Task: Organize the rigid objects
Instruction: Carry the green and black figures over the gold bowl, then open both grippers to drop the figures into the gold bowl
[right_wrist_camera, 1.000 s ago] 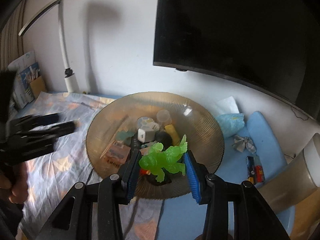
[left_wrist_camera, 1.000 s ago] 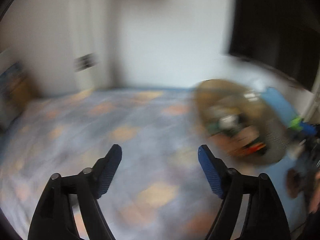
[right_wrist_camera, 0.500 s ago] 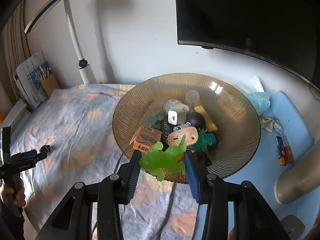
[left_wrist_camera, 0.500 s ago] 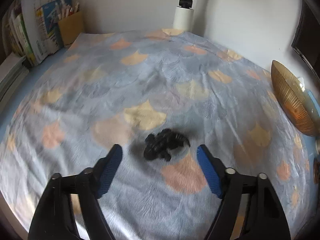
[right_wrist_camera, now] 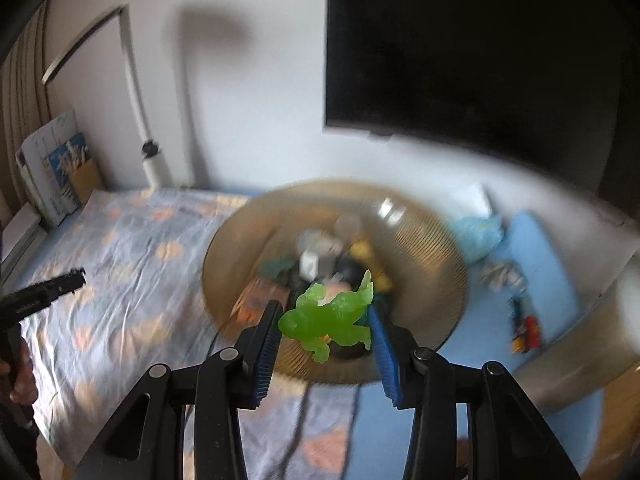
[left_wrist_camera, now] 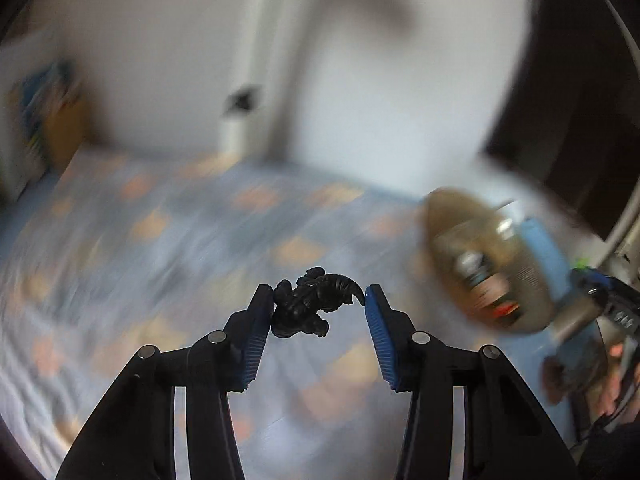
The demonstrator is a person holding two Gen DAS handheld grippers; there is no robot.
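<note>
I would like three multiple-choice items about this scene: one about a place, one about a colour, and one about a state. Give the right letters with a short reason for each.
1. Where is the ribbed amber bowl?
A. on the patterned cloth and blue mat
B. on the wall
C. on a chair

2. What colour is the toy figure in the right tool?
A. red
B. translucent green
C. white

3. What is the state of the left tool?
A. wide open and empty
B. fully shut with nothing in it
C. closed on the black toy figure

Answers:
1. A: the right wrist view shows the bowl resting there, below the dark screen.
2. B: the green toy figure sits between the blue pads.
3. C: the jaws have just been closing, and the black figure sits between them, clear of the cloth.
</note>
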